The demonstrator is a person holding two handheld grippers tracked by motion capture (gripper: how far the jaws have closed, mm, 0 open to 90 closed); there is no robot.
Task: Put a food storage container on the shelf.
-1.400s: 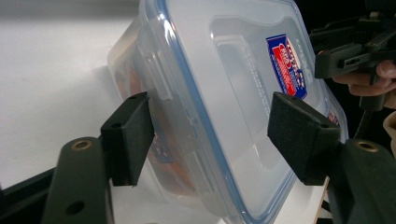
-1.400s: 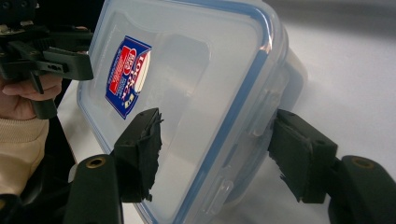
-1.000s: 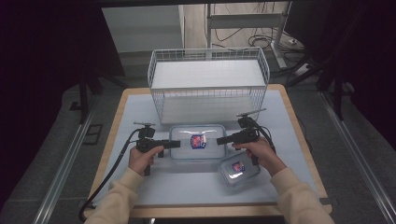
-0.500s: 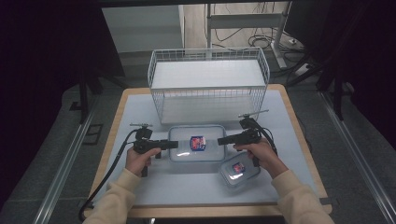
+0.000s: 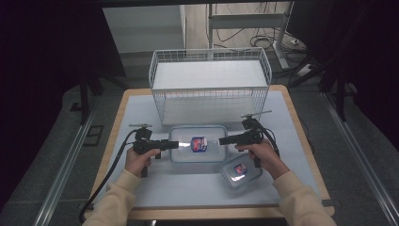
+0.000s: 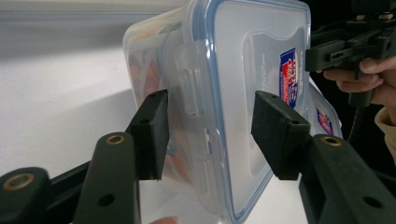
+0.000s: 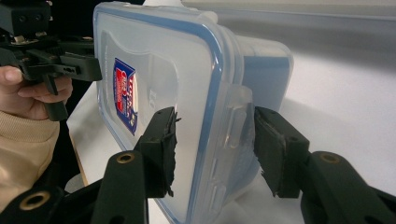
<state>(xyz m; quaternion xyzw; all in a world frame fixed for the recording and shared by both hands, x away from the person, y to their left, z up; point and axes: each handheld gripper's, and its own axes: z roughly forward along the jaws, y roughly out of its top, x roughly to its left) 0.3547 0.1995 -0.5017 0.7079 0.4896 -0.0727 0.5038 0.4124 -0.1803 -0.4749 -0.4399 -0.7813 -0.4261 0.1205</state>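
A large clear container (image 5: pixel 197 143) with a blue-trimmed lid and a red-and-blue label lies at the middle of the table. My left gripper (image 5: pixel 175 145) reaches its left end. In the left gripper view, the open jaws of that gripper (image 6: pixel 210 107) straddle the end latch of the container (image 6: pixel 243 60), one jaw over the lid and one along the side wall. My right gripper (image 5: pixel 222 140) reaches the right end. In the right gripper view, its open jaws (image 7: pixel 215 126) straddle the latch there on the container (image 7: pixel 154 60).
A smaller lidded container (image 5: pixel 241 172) sits just under my right hand, near the front right. A white wire basket (image 5: pixel 209 89) stands behind the large container. The pale mat (image 5: pixel 141 113) covers the wooden table, with dark floor around it.
The left gripper has shifted slightly toward the person. The large container and the right gripper stay about where they were.
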